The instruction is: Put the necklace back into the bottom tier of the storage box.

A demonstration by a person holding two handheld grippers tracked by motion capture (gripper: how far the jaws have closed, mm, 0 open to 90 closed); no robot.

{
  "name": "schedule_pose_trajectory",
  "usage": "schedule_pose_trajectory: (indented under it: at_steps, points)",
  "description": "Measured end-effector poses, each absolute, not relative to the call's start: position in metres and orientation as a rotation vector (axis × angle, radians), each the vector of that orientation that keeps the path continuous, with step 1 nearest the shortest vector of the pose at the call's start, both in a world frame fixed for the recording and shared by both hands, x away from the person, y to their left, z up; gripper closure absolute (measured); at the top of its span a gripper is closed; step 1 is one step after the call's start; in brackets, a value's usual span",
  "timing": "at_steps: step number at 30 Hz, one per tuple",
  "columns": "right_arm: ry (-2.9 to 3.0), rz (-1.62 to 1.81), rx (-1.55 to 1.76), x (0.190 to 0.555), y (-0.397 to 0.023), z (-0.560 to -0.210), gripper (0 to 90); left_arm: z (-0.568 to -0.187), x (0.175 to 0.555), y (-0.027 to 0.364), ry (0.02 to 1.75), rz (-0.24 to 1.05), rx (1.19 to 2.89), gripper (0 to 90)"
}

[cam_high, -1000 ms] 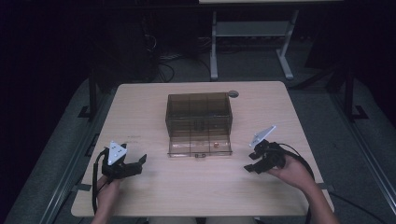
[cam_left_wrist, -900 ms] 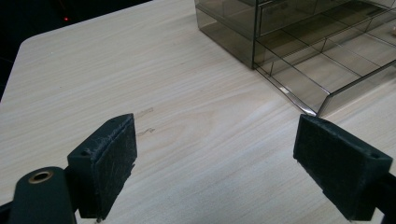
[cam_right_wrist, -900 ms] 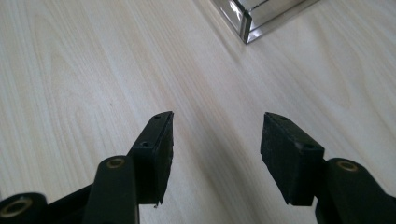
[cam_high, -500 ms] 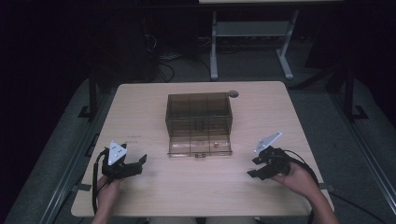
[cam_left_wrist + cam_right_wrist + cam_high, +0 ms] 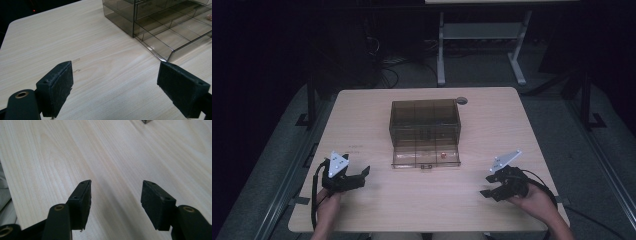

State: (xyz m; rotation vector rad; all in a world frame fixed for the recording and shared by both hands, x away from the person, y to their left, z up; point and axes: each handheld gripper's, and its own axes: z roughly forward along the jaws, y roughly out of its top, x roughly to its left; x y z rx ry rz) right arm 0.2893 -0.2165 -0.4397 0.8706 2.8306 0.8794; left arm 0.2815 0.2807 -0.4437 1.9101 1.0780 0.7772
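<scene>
Landmark: smoky clear plastic drawer box (image 5: 425,125), abt centre of the wooden table (image 5: 362,105).
Box, place: mid-table, between the 2 grippers and farther from the person than both; its bottom drawer (image 5: 426,159) is pulled out toward the person.
Box, handling (my judgement): thin hard plastic, so light, stiff, smooth, prob. slippery for the pads; it can slide on the table when pushed, and can crack if squeezed hard.
Where to hold (judgement): the small handle (image 5: 426,166) at the drawer front edge for push/pull; for the whole box, take the side walls, not the thin drawer rim.
Small thing: 1 tiny reddish piece (image 5: 443,155) in the right part of the open drawer; too small to tell what it is. Prob. v. light, needs a gentle tip pinch.
Left gripper (image 5: 363,173): near-left of the box, well apart from it, jaws spread, nothing betw. them. In left gripper view (image 5: 116,82) the drawer corner (image 5: 166,58) is ahead at right.
Right gripper (image 5: 488,186): near-right of the box, apart from it, jaws spread, empty; right gripper view (image 5: 115,195) looks onto bare wood.
Count: boxes 1; open drawers 1; drawer compartments abt 3 across, not sure; reddish pieces 1; grippers 2; round grommet (image 5: 462,100) behind the box at right, 1.
</scene>
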Motion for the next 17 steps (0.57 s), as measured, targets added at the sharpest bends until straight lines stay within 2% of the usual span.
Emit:
schedule_pose_trajectory:
  at_steps: [17]
  points:
    - [2.767, 0.899, 0.864, 0.255, -0.219, -0.451, 37.1, -0.443, 0.28, 0.28, 1.076, 0.773, 1.905, 12.9]
